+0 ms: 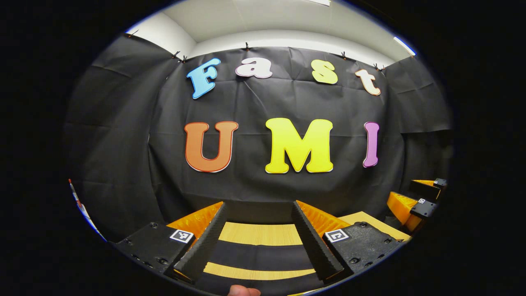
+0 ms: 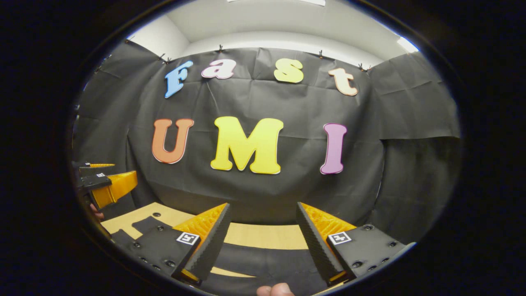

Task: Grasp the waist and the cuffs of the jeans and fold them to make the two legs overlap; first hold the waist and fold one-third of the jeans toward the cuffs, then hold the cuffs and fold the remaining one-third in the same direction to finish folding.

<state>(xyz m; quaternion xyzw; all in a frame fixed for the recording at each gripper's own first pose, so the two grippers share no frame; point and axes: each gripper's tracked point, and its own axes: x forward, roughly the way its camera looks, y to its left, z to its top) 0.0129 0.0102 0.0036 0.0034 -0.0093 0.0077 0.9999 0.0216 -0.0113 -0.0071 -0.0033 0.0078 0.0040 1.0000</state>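
Jeans lie somewhere below both cameras' sight, so a blind descent risks pinching one denim layer; left claw [image 1: 258, 236] and right claw [image 2: 263, 238] gape empty above the surface [image 2: 254, 236], and the right gripper view catches a hand [image 2: 98, 213] at far left.

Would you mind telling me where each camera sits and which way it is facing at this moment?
Left gripper view: rides on the left gripper, looks level at the booth wall over a wooden table; fingers spread, a fingertip at the bottom; the right gripper off to its right.
Right gripper view: rides on the right gripper, faces the same wall; fingers spread, a fingertip below; the left gripper off to its left.
Shared: wall, table, both grippers.
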